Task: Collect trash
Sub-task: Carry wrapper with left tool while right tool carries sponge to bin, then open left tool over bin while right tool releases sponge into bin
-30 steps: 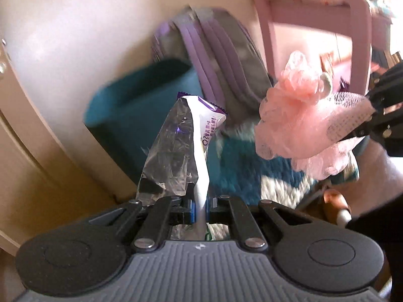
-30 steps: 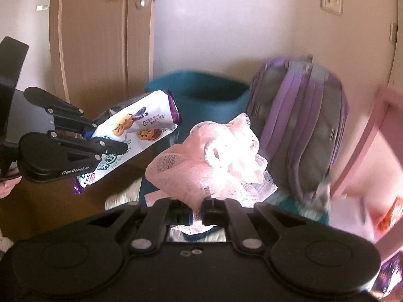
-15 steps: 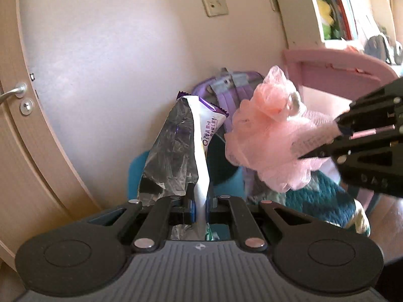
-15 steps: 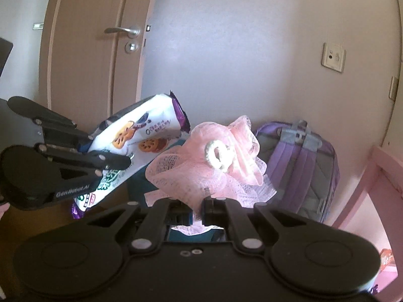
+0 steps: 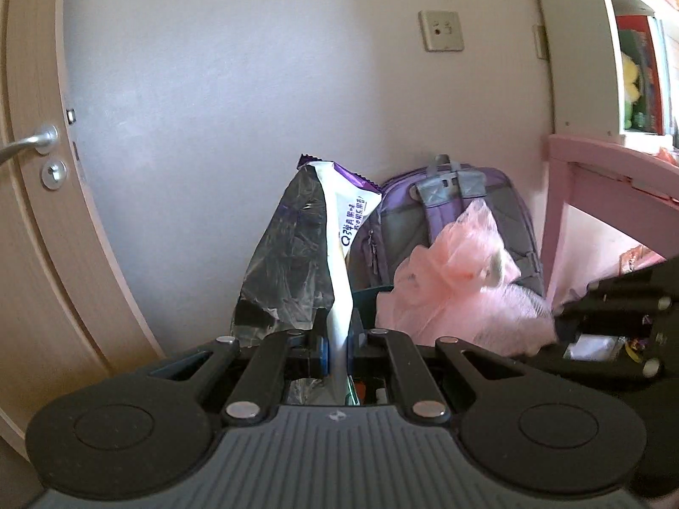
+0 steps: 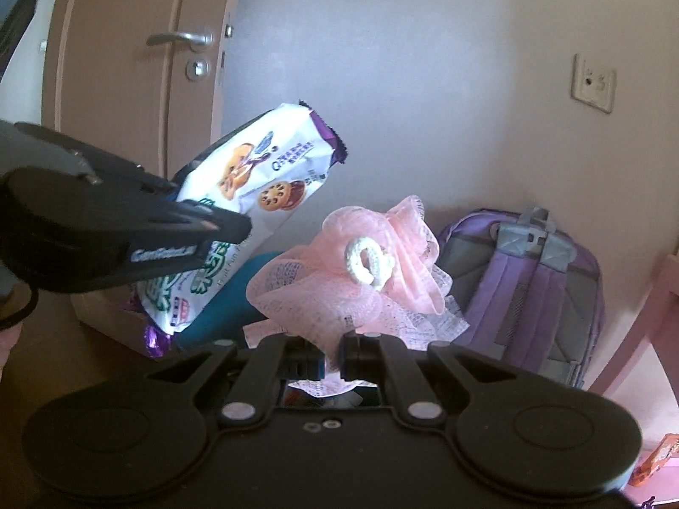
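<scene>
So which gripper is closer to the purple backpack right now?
Right, as far as I can tell. The right gripper holds the pink mesh pouf just beside the purple backpack; the left gripper, holding the snack wrapper, sits farther toward the door.

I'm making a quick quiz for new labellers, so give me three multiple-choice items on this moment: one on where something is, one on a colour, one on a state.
1. Where does the backpack stand?
A. Against the wall, beside the pink desk
B. Hung on the door handle
C. On the shelf

2. What colour is the mesh bath sponge?
A. Green
B. Pink
C. Black

3. How do the left gripper's jaws stand?
A. Wide open and empty
B. Shut on the sponge
C. Shut on the snack wrapper

Answers:
1. A: the purple backpack leans on the wall next to the pink desk.
2. B: the mesh bath sponge held in the right gripper is pale pink with a white cord loop.
3. C: the left gripper pinches the snack wrapper, which stands up between its jaws.
</scene>
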### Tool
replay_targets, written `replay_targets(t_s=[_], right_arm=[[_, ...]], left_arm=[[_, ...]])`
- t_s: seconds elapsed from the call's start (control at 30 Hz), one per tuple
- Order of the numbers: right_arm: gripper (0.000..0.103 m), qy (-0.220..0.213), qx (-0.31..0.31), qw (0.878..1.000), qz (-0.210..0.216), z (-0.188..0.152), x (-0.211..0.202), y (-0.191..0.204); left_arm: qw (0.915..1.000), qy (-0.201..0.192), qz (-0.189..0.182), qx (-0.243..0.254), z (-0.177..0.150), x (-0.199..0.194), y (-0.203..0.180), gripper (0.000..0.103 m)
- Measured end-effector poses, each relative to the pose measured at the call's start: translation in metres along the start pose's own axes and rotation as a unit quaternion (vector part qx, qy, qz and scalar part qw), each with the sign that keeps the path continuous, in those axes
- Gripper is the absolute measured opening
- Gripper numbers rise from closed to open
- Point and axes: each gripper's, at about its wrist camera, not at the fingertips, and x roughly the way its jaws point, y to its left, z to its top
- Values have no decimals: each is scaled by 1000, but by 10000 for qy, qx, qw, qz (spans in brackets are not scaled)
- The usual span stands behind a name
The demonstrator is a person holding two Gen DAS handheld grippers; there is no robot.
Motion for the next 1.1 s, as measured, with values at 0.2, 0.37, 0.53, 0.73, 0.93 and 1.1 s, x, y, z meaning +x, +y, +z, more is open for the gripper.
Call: replay_targets(t_s=[0.2, 0.37, 0.53, 0.73, 0.93, 1.1], right_arm=[[4, 247, -29, 9996, 134, -7, 32, 4], [5, 473, -98, 9986, 233, -17, 52, 8], [10, 719, -204, 9968, 284, -25, 66, 13], [19, 713, -169, 9971, 217, -28, 65, 12], [36, 583, 38, 9982, 140, -30, 49, 3], [42, 540, 210, 9983, 87, -30, 30, -3]], left_arm=[[9994, 297, -62, -181, -4, 49, 2, 7], [9970, 635, -189, -407, -14, 85, 5, 7], [9935, 995, -179, -527, -30, 114, 6, 8], [9880, 1393, -225, -631, -44, 136, 9, 8], [9870, 1478, -188, -608, -44, 143, 5, 9], [9858, 1484, -271, -735, -42, 136, 5, 29]])
